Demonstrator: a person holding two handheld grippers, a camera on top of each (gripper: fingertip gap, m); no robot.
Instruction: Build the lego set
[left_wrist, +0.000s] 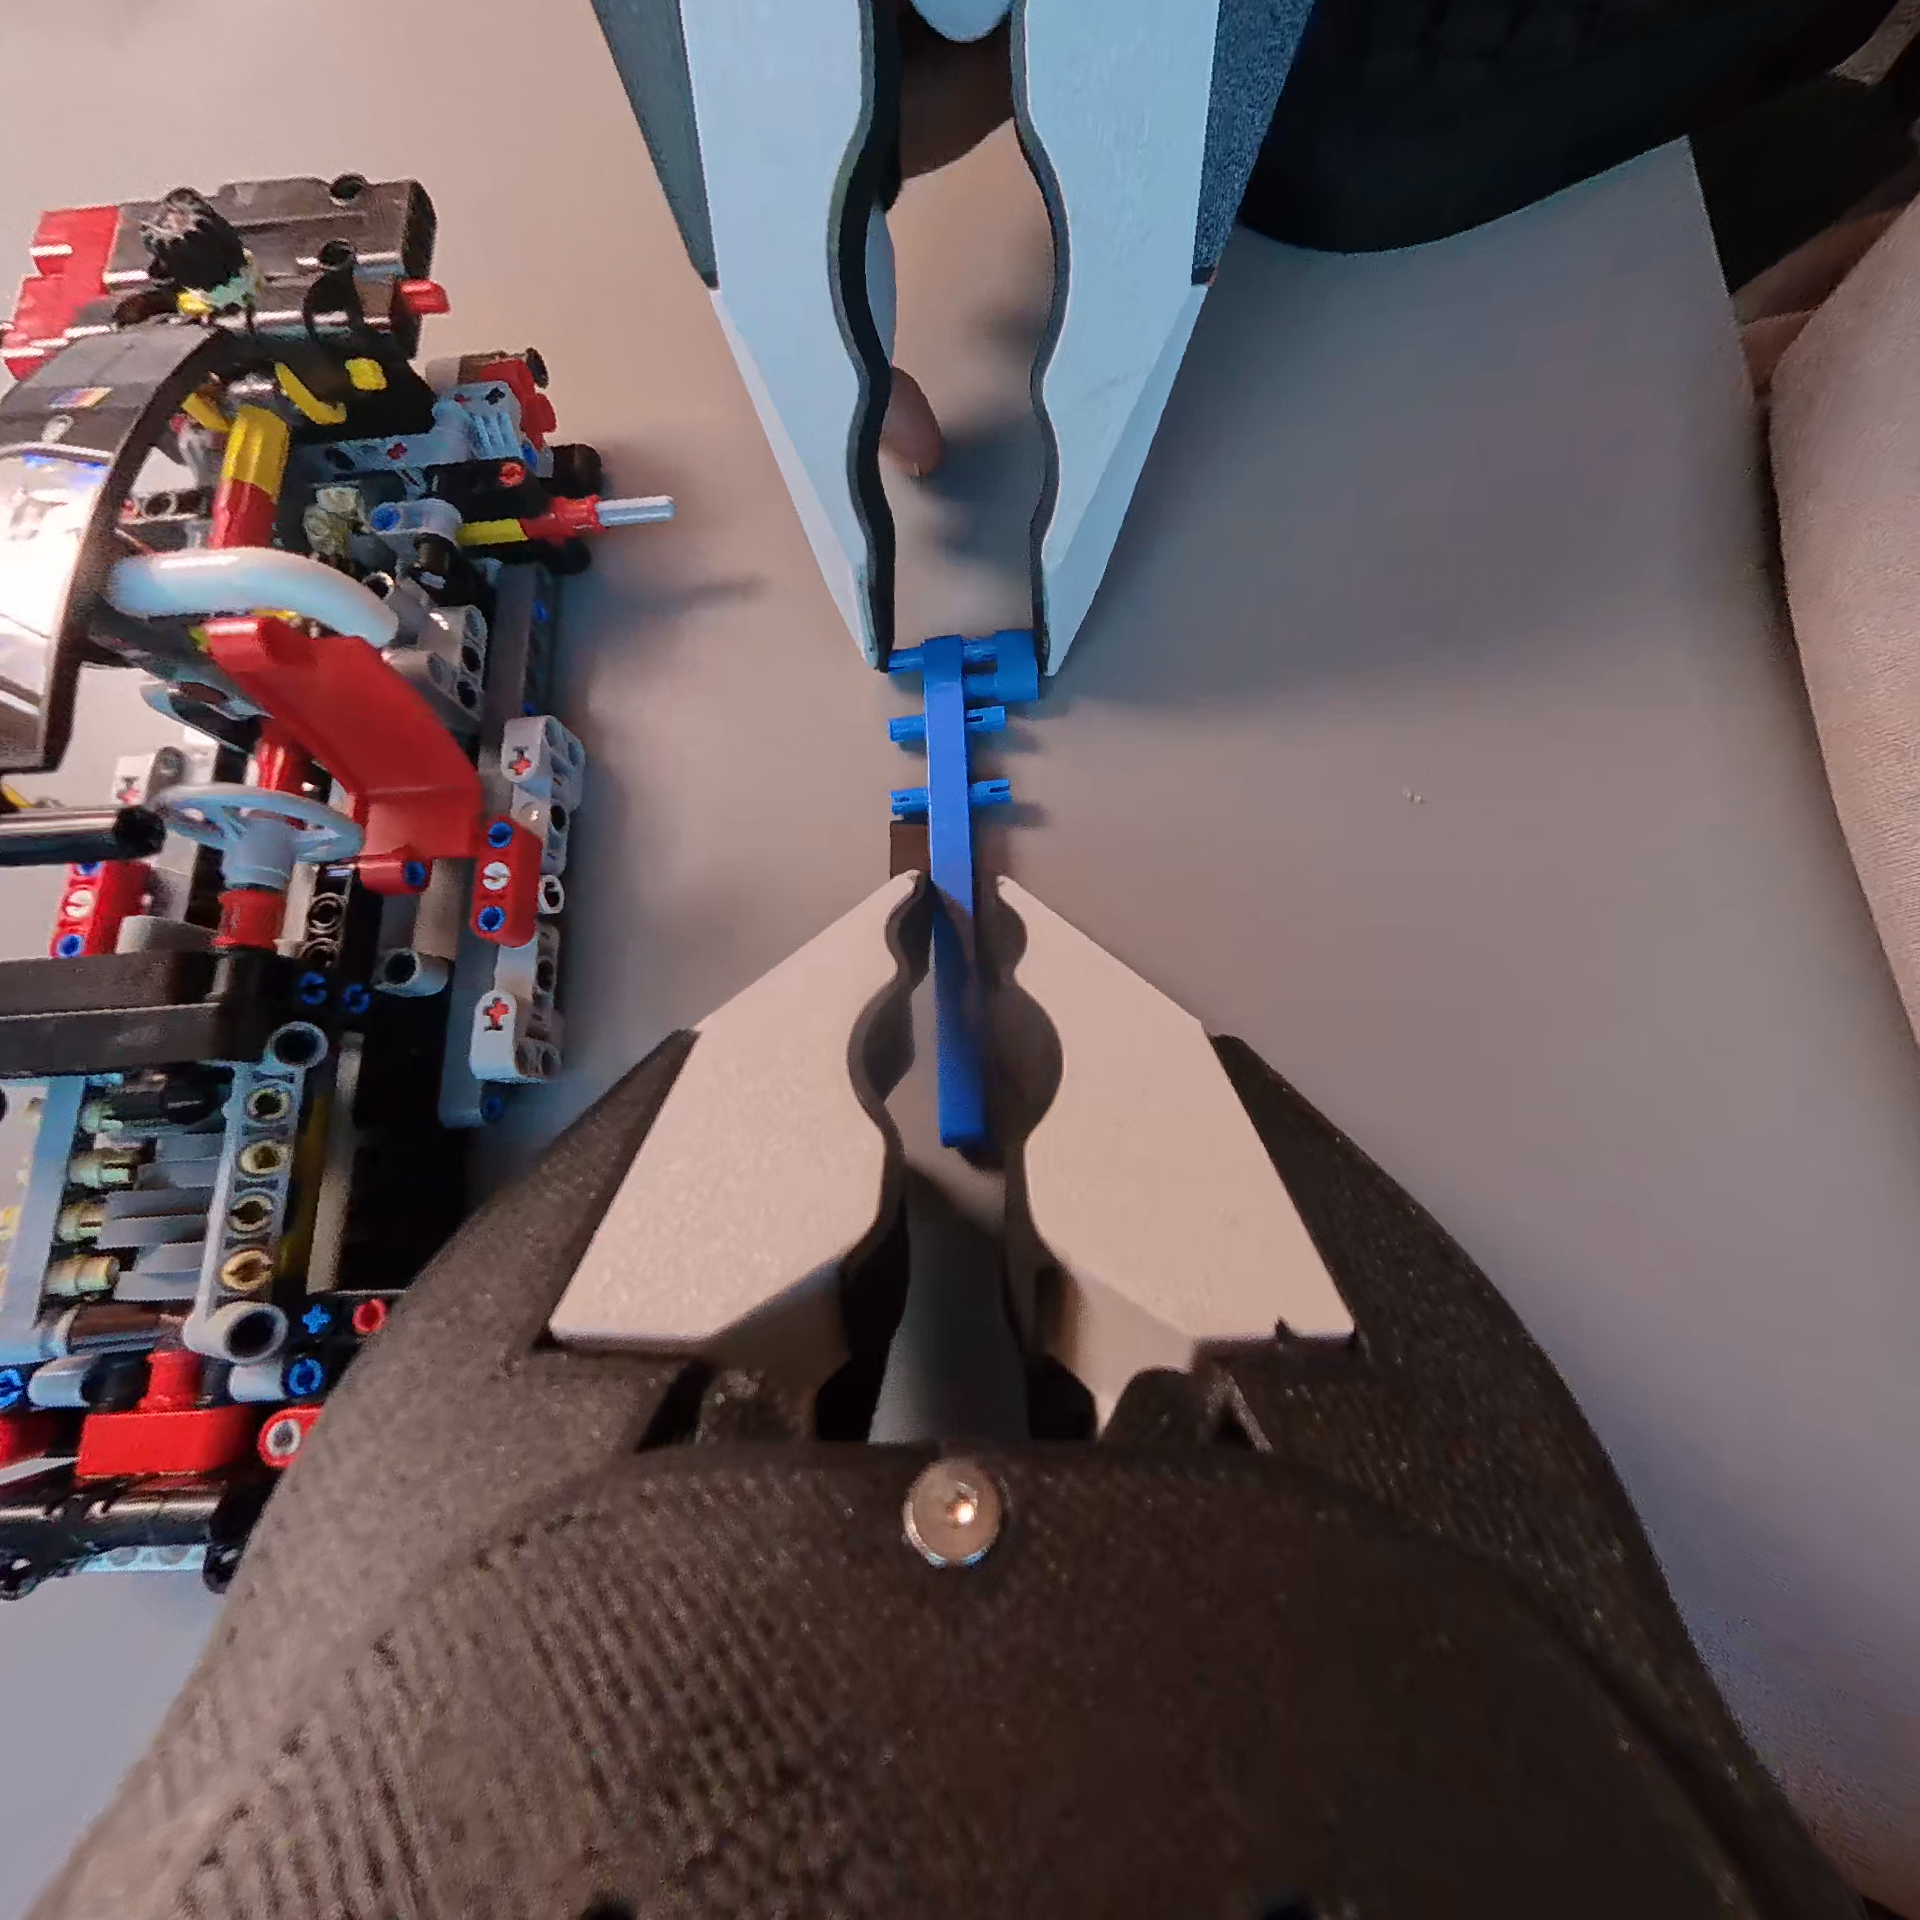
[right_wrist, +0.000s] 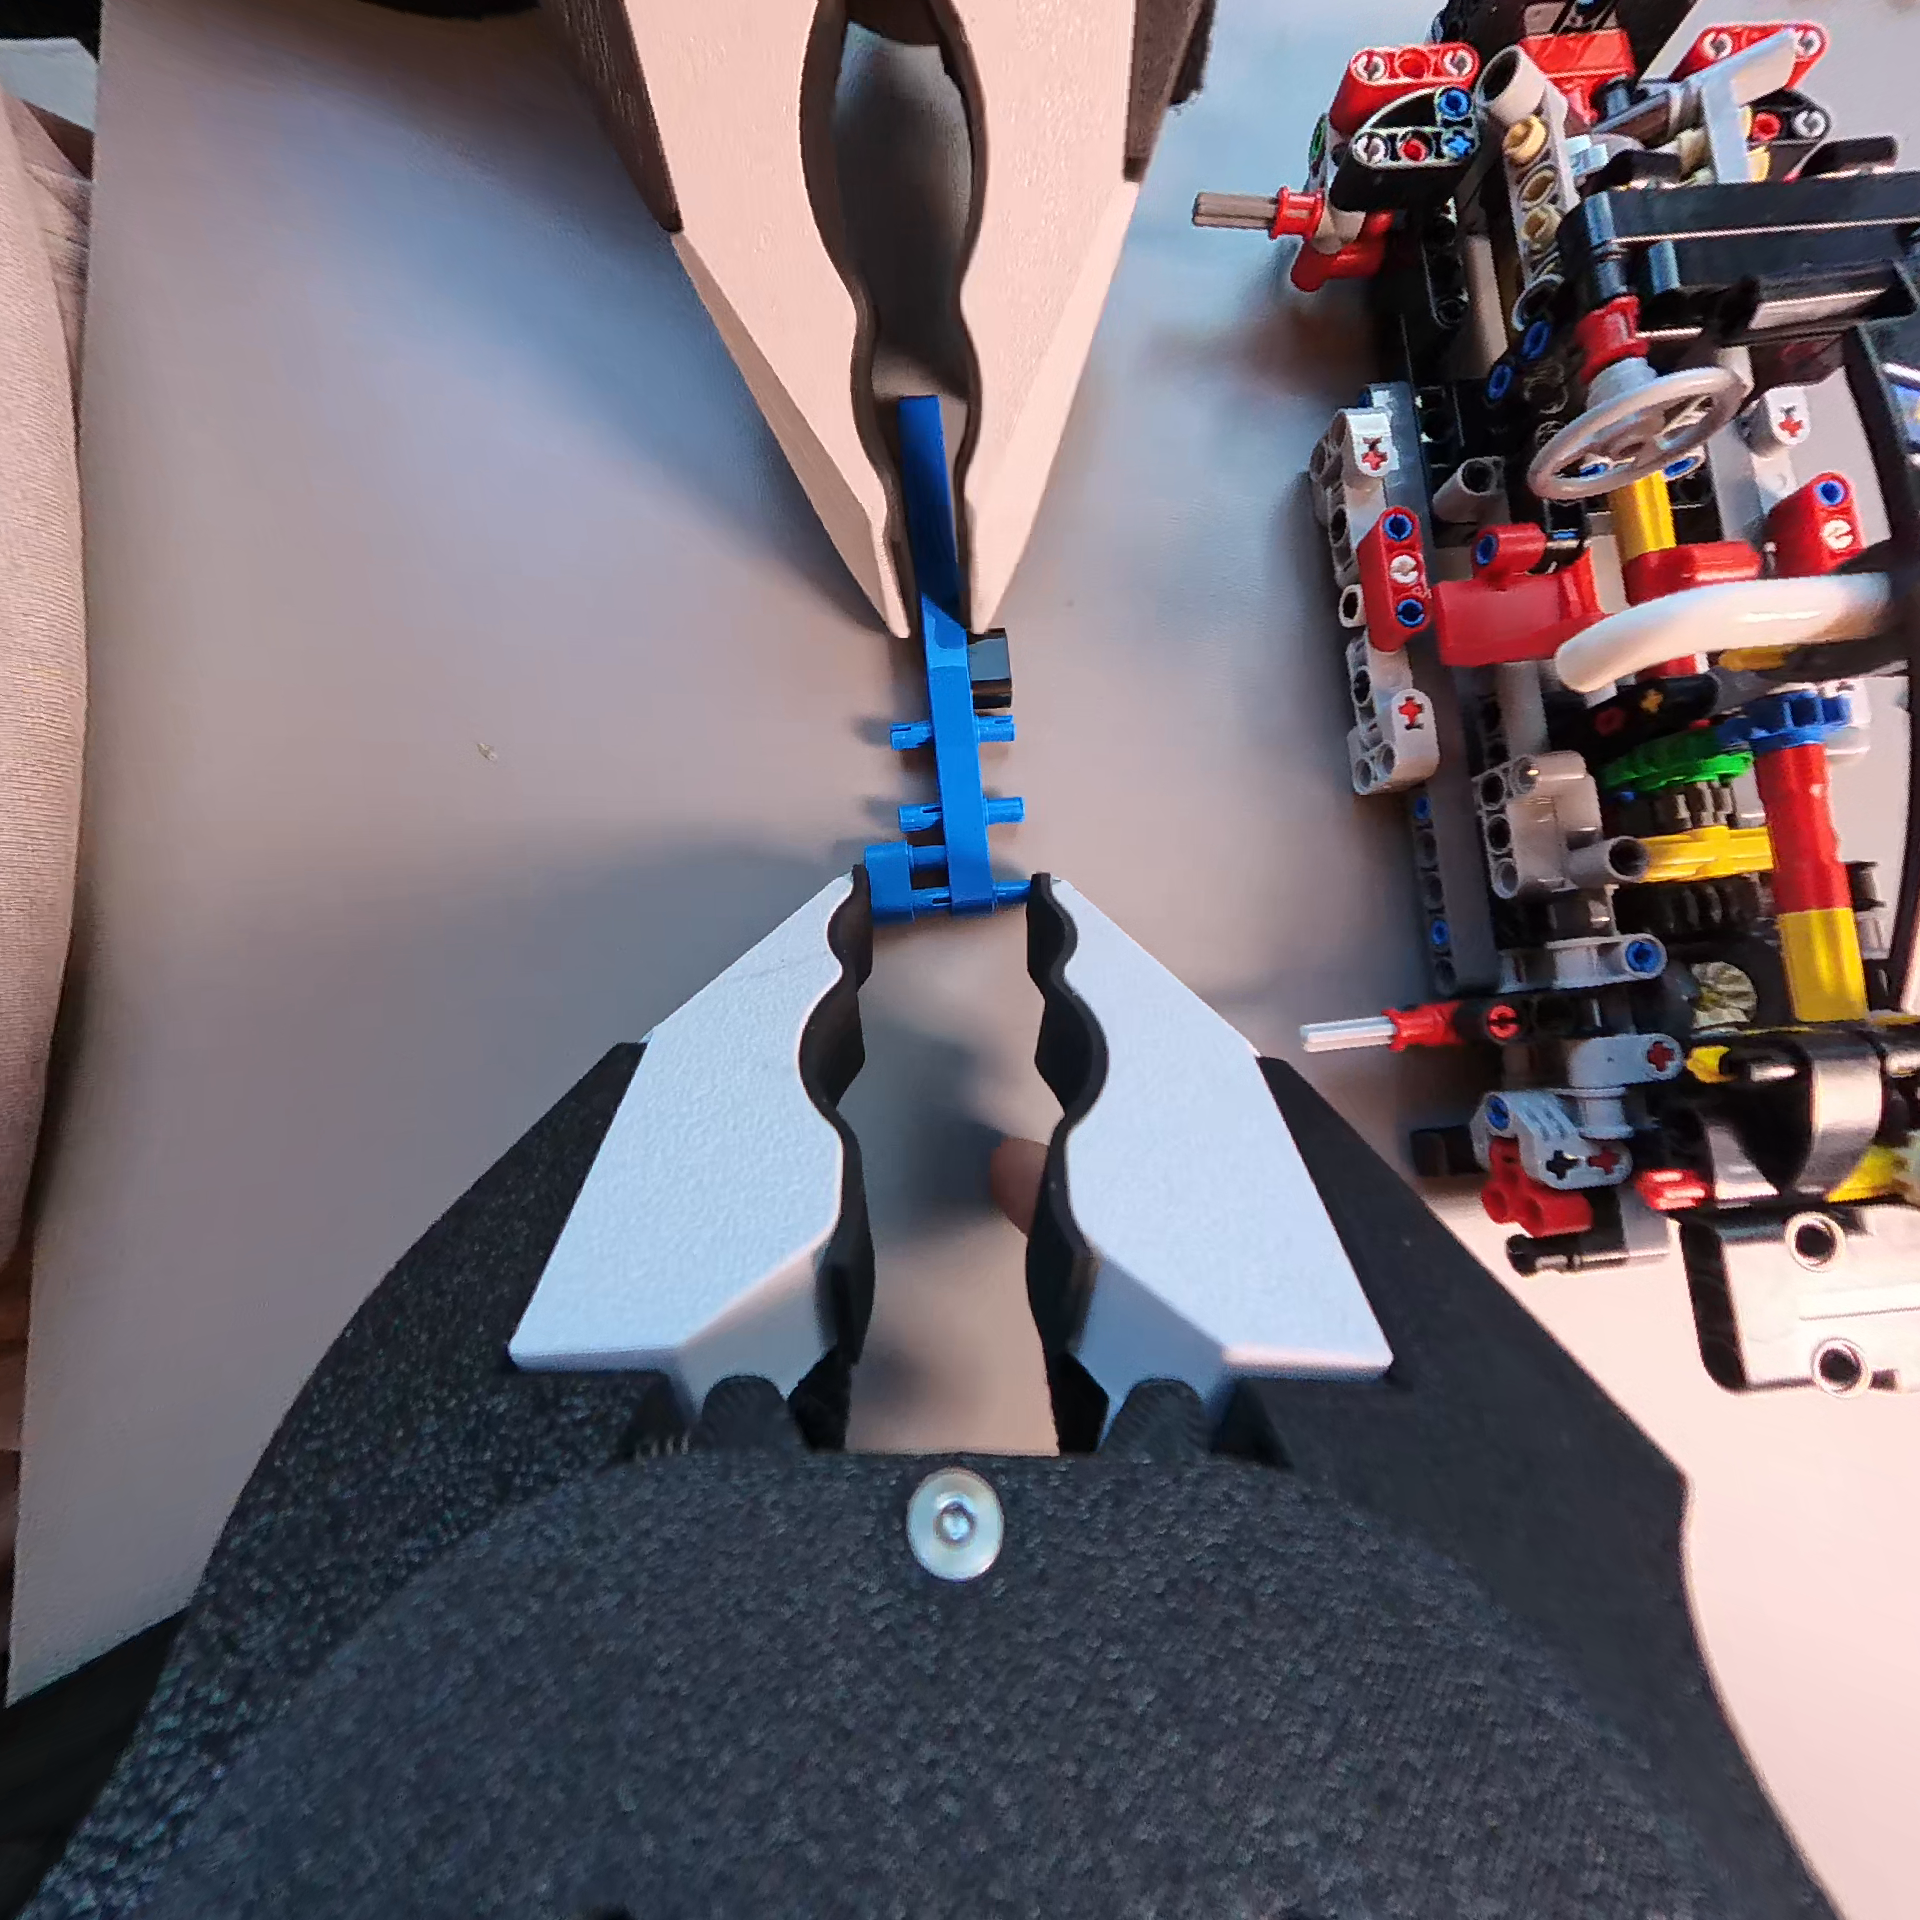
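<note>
The grey table (left_wrist: 1403, 623) fills the background of both wrist views, beneath and around the two grippers. On it sits the partly built lego vehicle (left_wrist: 260, 831), a dense frame of black, grey, red and yellow beams with a grey steering wheel (left_wrist: 260, 831) and a curved white tube (left_wrist: 249, 582). It lies well off to the left of the left gripper (left_wrist: 951, 883) and, in the other view, to the right of the right gripper (right_wrist: 951, 894). At the table's edge, to the right of the left gripper, a pale beige cushion or cloth (left_wrist: 1839, 727) shows.

The two grippers point tip to tip, facing each other along one line. Between them, lifted off the table, is a long thin blue beam (left_wrist: 951, 831) with several blue pins (left_wrist: 997, 717) pushed through it crosswise.

The left gripper is clamped on the plain end of the blue beam: its fingers are drawn close together, with the beam running back between them and its tip reaching into the wavy gap behind the fingertips. A small black piece (right_wrist: 992, 660) sits on the beam just in front of these fingertips.

The right gripper's fingers stand wider apart, and each fingertip touches one end of the last crosswise pin assembly (right_wrist: 904, 883), so it pinches that end across its width. A person's fingertip (right_wrist: 1018, 1174) shows between the right gripper's fingers, below them.
</note>
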